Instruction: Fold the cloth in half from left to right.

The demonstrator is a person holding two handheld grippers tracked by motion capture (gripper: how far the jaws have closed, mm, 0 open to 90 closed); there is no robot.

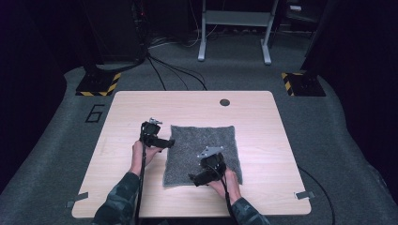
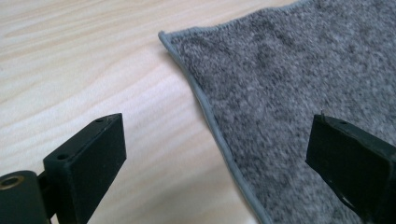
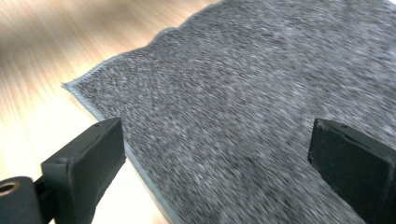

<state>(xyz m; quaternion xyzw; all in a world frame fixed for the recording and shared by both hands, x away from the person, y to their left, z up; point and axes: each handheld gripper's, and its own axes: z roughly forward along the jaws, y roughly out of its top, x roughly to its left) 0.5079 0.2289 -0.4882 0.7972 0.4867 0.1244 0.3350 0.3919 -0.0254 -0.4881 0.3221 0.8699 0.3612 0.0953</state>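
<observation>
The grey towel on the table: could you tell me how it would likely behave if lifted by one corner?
The grey towel lies flat and looks like soft terry, so it would probably droop limply. It seems thin and likely light. On the smooth wooden table it may slide or bunch rather than stay put.

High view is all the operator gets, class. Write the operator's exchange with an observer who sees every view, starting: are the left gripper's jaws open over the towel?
Observer: Yes. In the left gripper view the left gripper stands wide open, nothing between its jaws.
Operator: What lies under it?
Observer: The towel hem runs between the jaws, one jaw over the bare table, the other over the cloth.
Operator: And the right gripper?
Observer: The right gripper is open too, holding nothing, above the towel near a corner.
</observation>
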